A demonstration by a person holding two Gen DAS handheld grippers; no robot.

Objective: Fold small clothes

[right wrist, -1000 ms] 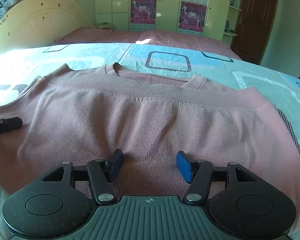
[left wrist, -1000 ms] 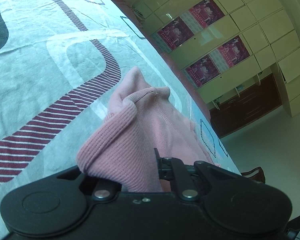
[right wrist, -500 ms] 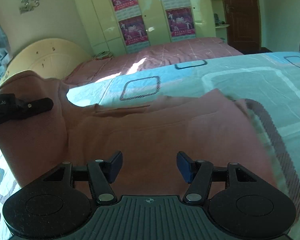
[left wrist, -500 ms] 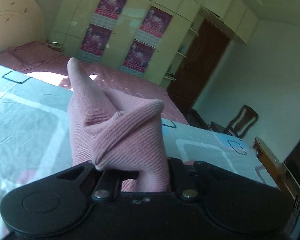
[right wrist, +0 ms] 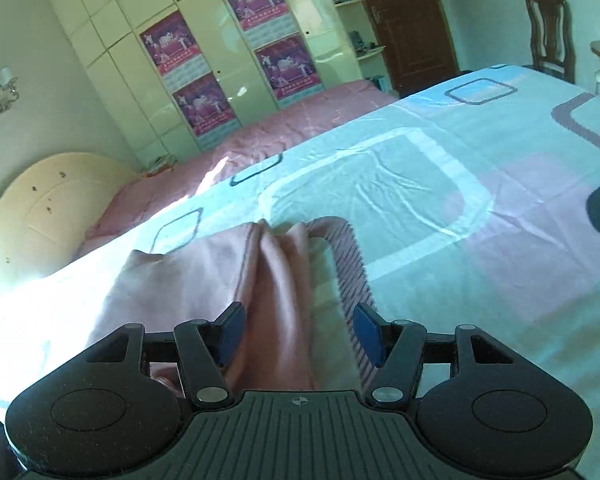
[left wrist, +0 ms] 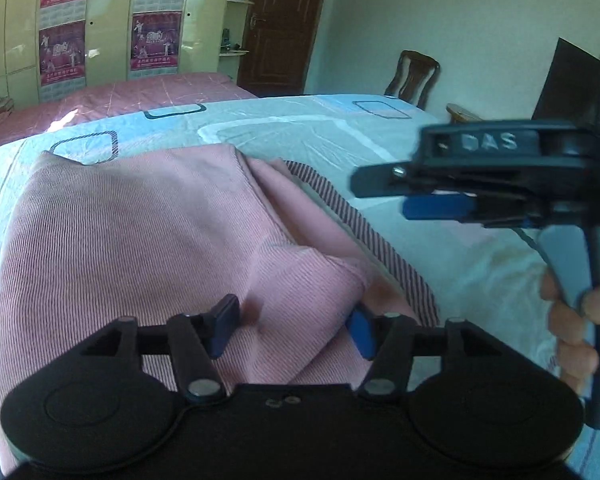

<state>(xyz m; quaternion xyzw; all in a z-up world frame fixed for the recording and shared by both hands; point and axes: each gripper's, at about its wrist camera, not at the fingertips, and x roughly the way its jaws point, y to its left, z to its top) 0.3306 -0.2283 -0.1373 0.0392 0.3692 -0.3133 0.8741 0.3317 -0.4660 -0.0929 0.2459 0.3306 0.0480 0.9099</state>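
The left hand-held gripper (left wrist: 291, 326) is spread wide and holds nothing. Its blue fingers (left wrist: 224, 326) sit low over the pink sweater (left wrist: 140, 248); whether they touch it is hard to tell. The sweater lies folded on the bed (left wrist: 320, 136). The right hand-held gripper (right wrist: 296, 334) is spread wide too, with nothing in it, above the sweater's (right wrist: 204, 280) right edge. In the left view it (left wrist: 432, 205) shows from the side, blurry. The hand (left wrist: 576, 320) holding it is cut off. The sweater's near part hides behind both grippers.
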